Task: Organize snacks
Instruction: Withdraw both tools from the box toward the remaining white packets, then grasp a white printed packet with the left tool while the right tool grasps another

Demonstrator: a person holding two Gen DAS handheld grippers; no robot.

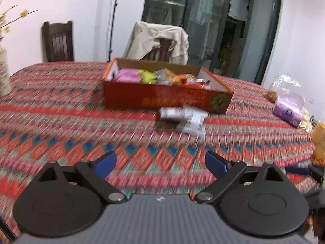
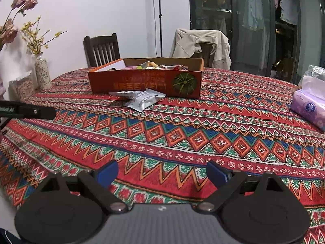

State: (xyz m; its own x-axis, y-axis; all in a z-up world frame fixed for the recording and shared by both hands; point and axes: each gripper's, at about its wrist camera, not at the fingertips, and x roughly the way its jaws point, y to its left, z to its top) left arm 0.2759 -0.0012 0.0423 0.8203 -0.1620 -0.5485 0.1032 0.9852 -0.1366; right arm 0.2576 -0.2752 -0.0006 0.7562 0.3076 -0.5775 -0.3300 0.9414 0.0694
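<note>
An orange cardboard box [image 1: 162, 97] [image 2: 146, 83] stands on the patterned tablecloth and holds several snack packets [image 1: 154, 75]. Silver snack packets [image 1: 183, 117] [image 2: 140, 98] lie on the cloth against the box's near side. My left gripper [image 1: 160, 162] is open and empty, low over the cloth, well short of the packets; its view is motion-blurred. My right gripper [image 2: 162, 172] is open and empty, farther back from the box. Part of the left gripper [image 2: 26, 109] shows at the left edge of the right wrist view.
A purple tissue pack [image 1: 288, 109] [image 2: 308, 107] and a plastic bag [image 2: 314, 75] lie at the right. A vase with flowers [image 2: 41, 73] stands at the left. Two chairs [image 2: 101, 48], one draped with a jacket [image 2: 201, 44], stand behind the table.
</note>
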